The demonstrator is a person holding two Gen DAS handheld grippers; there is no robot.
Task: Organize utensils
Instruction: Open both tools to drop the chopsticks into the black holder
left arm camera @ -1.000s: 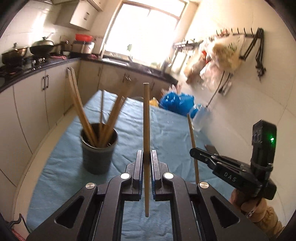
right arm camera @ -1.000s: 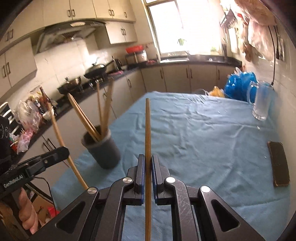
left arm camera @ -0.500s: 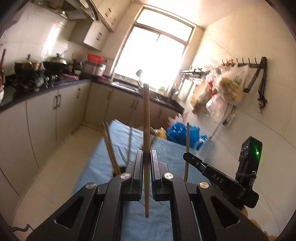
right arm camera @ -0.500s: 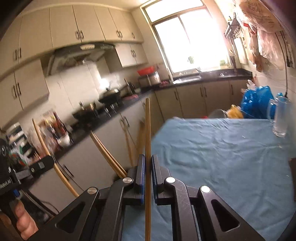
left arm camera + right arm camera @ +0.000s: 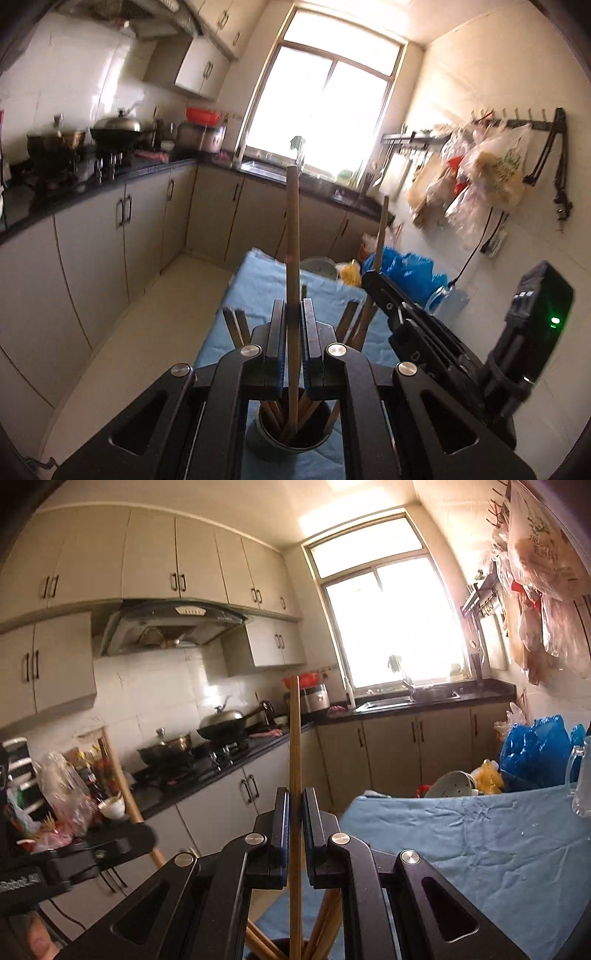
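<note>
Both clamped on upright chopsticks: left gripper (image 5: pixel 293 343) stick's (image 5: pixel 293 258) lower end directly over cup (image 5: pixel 291 439) mouth, right gripper (image 5: pixel 294 830) stick (image 5: pixel 294 746) likewise above it.

Tan wooden chopsticks (image 5: pixel 293 236), grey cup (image 5: pixel 291 441), plain blue tablecloth (image 5: pixel 480 834).

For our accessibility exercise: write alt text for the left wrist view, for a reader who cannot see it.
The left gripper is shut on an upright wooden chopstick above a grey cup of chopsticks on a blue tablecloth. To its right, the right gripper holds another chopstick; kitchen cabinets and a bright window lie behind.
</note>
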